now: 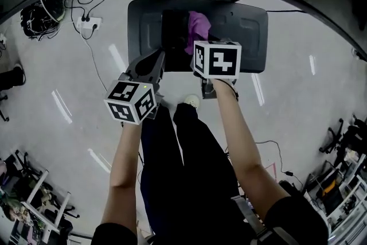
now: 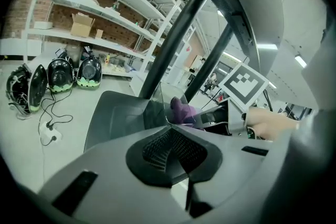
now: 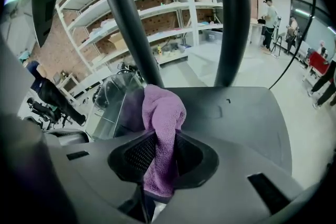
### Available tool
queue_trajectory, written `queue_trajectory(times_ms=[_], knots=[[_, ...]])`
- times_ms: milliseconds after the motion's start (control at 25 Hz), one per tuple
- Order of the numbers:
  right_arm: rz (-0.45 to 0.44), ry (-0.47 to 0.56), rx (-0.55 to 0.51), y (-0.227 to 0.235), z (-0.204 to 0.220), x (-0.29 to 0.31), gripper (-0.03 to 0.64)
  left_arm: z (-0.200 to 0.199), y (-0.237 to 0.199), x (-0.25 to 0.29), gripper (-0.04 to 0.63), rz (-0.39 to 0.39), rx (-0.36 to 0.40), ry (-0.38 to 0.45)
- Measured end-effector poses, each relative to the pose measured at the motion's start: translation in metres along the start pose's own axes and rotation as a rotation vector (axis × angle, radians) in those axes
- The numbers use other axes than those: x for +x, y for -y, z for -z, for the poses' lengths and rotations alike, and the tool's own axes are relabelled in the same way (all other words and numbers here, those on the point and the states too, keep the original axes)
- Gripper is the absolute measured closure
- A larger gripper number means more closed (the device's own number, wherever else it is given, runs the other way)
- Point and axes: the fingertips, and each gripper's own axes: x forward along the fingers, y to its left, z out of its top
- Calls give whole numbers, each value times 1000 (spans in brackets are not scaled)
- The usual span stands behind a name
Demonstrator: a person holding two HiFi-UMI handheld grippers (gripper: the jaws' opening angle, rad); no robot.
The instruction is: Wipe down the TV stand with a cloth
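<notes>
Clamping the cloth [image 3: 163,113] over the stand [image 3: 247,113], right tool [image 3: 160,153] sits beside closed left tool [image 2: 170,150].

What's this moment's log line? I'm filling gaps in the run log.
left gripper: shut, empty | right gripper: shut on purple cloth | position: over TV stand

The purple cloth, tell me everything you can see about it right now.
The purple cloth is a soft, nubby fabric like microfibre, bunched into a crumpled wad. The right gripper is shut on it: the jaws pinch its middle, a rounded bunch bulging past them. It sits over the dark grey TV stand base; whether it touches the base is unclear.
</notes>
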Motion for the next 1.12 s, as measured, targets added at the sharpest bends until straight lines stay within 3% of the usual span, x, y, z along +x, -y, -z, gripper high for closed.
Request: queue_trajectory(times_ms=[280, 480, 1120], knots=[[9, -15, -94, -3, -6, 14, 514, 9, -1, -2, 589, -19, 1, -15], [-2, -21, -71, 9, -4, 15, 514, 15, 7, 2, 589, -18, -5, -23], [104, -9, -20, 105, 5, -12, 514, 24, 40, 16, 589, 17, 0, -48]])
